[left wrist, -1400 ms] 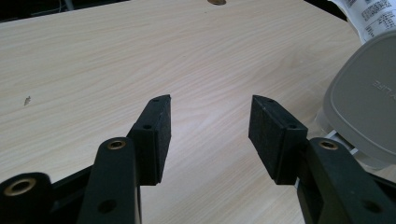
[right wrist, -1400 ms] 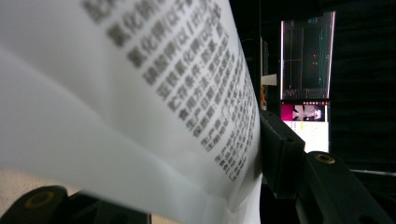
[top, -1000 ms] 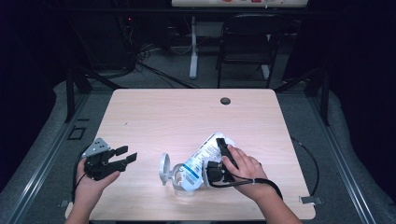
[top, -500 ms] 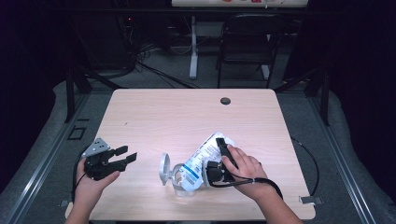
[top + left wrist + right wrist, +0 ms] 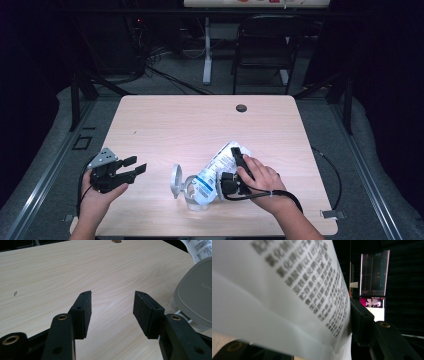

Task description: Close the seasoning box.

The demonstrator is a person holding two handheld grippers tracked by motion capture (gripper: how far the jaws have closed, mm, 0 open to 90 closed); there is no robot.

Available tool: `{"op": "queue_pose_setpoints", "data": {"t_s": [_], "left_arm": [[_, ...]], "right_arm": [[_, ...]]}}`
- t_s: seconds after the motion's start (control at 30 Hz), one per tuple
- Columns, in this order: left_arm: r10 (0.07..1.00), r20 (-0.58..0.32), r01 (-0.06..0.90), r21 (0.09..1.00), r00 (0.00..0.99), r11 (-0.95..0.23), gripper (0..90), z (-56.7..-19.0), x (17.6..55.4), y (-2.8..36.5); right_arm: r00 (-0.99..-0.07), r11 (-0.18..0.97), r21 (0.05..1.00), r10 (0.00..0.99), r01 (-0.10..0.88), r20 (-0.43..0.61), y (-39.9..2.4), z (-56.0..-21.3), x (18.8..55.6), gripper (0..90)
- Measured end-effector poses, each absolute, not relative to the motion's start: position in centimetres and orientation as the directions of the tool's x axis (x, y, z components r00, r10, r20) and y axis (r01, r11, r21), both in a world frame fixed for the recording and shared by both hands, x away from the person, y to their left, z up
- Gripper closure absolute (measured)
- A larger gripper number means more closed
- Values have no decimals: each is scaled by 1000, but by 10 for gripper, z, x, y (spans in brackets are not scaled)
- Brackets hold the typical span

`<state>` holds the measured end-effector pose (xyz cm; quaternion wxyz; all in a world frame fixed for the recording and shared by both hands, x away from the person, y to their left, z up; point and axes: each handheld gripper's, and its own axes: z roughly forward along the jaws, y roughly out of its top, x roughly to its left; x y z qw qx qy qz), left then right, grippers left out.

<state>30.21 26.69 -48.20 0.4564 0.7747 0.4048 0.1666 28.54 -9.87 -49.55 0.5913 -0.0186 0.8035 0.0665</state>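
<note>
**Soft pouch pinned over a small clear jar**

While the right gripper point(image 5: 239, 172) is clasping the white printed pouch point(image 5: 215, 167), the pouch is lying tilted on the tabletop point(image 5: 200, 125) near the front edge, its lower end sitting at a small clear jar point(image 5: 192, 192) with its grey lid point(image 5: 175, 181) flipped open. Judging by its creased film, the pouch is looking soft, light and rather slippery, so the flat printed middle seems the safest place to be pinching it; squeezing hard could be forcing contents out. The left gripper point(image 5: 111, 312) is resting released and empty, well to the left. Whether the pouch is actually open, and what the jar is holding, is staying hidden beneath the pouch and hand; the close print is blurring.
</note>
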Motion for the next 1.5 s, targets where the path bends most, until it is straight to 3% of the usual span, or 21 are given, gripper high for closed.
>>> {"op": "queue_pose_setpoints", "data": {"t_s": [1.5], "left_arm": [[779,-111,474,843,617,-254,497,-482,303,268]], "right_arm": [[-284,991,57,20,-123,-959,-98,-492,285,558]]}}
